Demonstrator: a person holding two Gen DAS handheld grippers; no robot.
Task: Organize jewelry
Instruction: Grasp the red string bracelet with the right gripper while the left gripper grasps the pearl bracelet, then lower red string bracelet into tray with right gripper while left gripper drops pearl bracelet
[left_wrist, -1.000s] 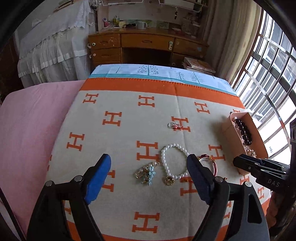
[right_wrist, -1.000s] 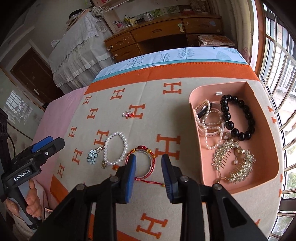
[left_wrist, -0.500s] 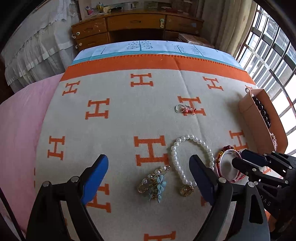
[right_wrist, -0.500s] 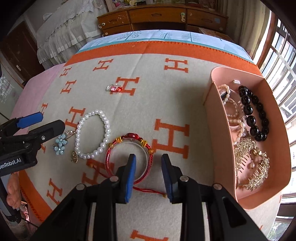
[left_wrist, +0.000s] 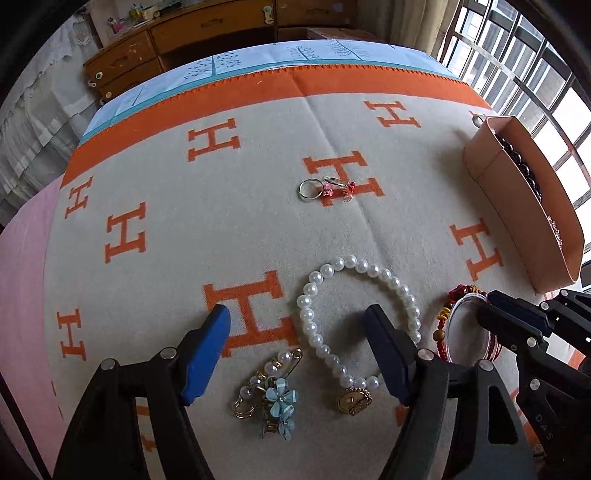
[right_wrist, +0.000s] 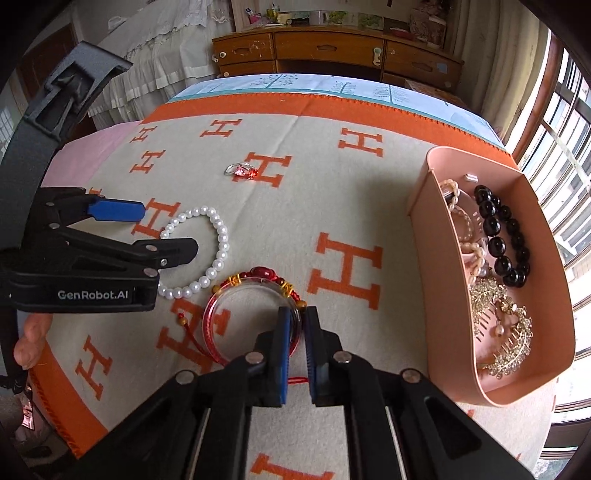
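Observation:
A white pearl bracelet (left_wrist: 360, 266) lies on the beige and orange blanket (left_wrist: 258, 221). My left gripper (left_wrist: 297, 317) hangs low over it, jaws closing. The bracelet's left arc lies between the blue pads, which are not touching it. In the right wrist view the same left gripper (right_wrist: 166, 230) straddles the pearl bracelet (right_wrist: 221, 236). My right gripper (right_wrist: 298, 321) is shut on the near right rim of a red bangle (right_wrist: 258, 273) with gold beads and a red cord. The bangle rests on the blanket.
A pink tray (right_wrist: 436, 177) at the right holds a black bead bracelet (right_wrist: 498, 236), pearl strands and a gold hair comb (right_wrist: 506, 332). Two rings with red stones (left_wrist: 327, 188) lie farther back. A blue flower brooch (left_wrist: 280, 400) sits near the left gripper. A wooden desk stands beyond the bed.
The left gripper has come down and forward over the pearl bracelet and its jaws have narrowed. The right gripper has dropped a little and shut on the red bangle's rim.

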